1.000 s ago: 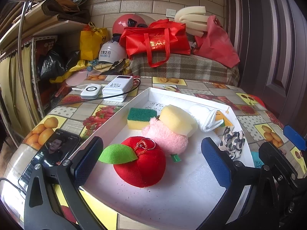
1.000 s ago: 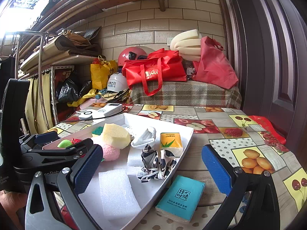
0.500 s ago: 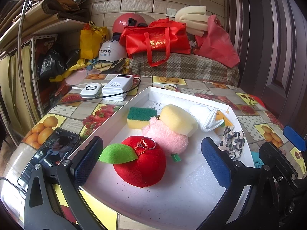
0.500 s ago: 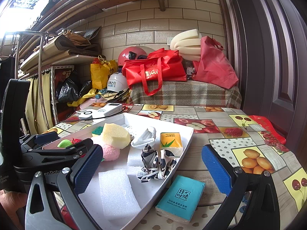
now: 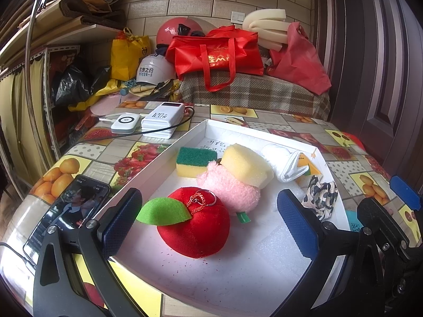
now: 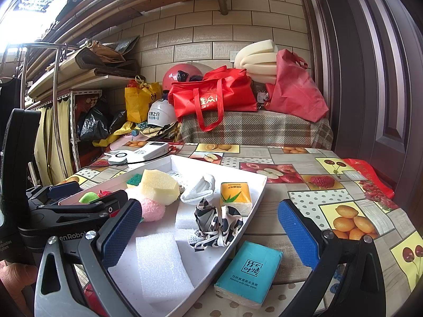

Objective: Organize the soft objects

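Observation:
A white tray [image 5: 164,152] [image 6: 260,185] holds soft items: a red plush apple [image 5: 194,224], a pink plush [image 5: 231,187], a yellow sponge [image 5: 246,163] [image 6: 158,183], a green-topped scourer [image 5: 194,159], a white rolled cloth [image 5: 285,162] [image 6: 198,189], a patterned cloth [image 6: 218,223], a yellow tissue pack [image 6: 235,194] and white foam [image 6: 161,264]. My left gripper [image 5: 208,227] is open, straddling the apple just above the tray. My right gripper [image 6: 208,233] is open over the tray's right corner. A teal tissue pack [image 6: 247,273] lies on the table beside the tray.
A phone [image 5: 66,211] lies left of the tray. Power banks [image 5: 158,120] with a cable sit behind it. Bags, helmets and foam pile on a plaid-covered bench [image 5: 253,89] at the back. A dark door [image 6: 370,79] stands on the right.

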`<state>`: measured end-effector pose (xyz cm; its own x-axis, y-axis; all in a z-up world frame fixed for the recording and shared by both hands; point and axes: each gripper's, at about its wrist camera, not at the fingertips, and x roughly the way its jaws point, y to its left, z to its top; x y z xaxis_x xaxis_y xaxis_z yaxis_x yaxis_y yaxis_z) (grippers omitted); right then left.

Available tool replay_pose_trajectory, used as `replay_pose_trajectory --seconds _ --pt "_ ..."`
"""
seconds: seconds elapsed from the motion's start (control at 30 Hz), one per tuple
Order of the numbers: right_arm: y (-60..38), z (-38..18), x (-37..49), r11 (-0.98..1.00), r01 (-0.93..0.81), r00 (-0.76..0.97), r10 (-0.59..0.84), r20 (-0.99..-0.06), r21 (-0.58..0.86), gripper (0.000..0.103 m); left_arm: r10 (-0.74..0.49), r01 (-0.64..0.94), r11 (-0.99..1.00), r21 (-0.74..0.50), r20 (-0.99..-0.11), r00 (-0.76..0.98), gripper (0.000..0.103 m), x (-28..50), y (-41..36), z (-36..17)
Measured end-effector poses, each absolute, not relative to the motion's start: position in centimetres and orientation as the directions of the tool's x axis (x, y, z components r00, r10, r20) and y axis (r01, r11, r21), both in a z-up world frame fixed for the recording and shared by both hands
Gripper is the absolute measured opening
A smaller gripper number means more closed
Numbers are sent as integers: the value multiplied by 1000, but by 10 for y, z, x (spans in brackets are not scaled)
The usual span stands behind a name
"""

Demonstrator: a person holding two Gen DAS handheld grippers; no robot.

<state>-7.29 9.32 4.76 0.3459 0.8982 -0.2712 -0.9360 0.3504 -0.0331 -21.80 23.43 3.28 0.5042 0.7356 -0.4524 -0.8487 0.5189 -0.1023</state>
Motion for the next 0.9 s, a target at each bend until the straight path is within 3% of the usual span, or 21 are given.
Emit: replay_pose_trajectory --seconds 0.27,0.43,0.67,0.9 --pt "91 48 -72 347 -938 340 903 -261 -21 103 732 -849 517 -111 -456 506 103 -217 234 31" --pt "74 48 -49 354 -931 324 913 -249 89 103 725 -846 516 -134 -458 514 103 -217 233 29" --pt "1 54 24 489 -856 455 867 -202 170 103 721 -844 517 -144 -459 520 103 -220 233 29" --pt "12 46 44 377 -909 263 850 -456 178 103 722 -840 527 -132 -453 524 103 -219 231 31"
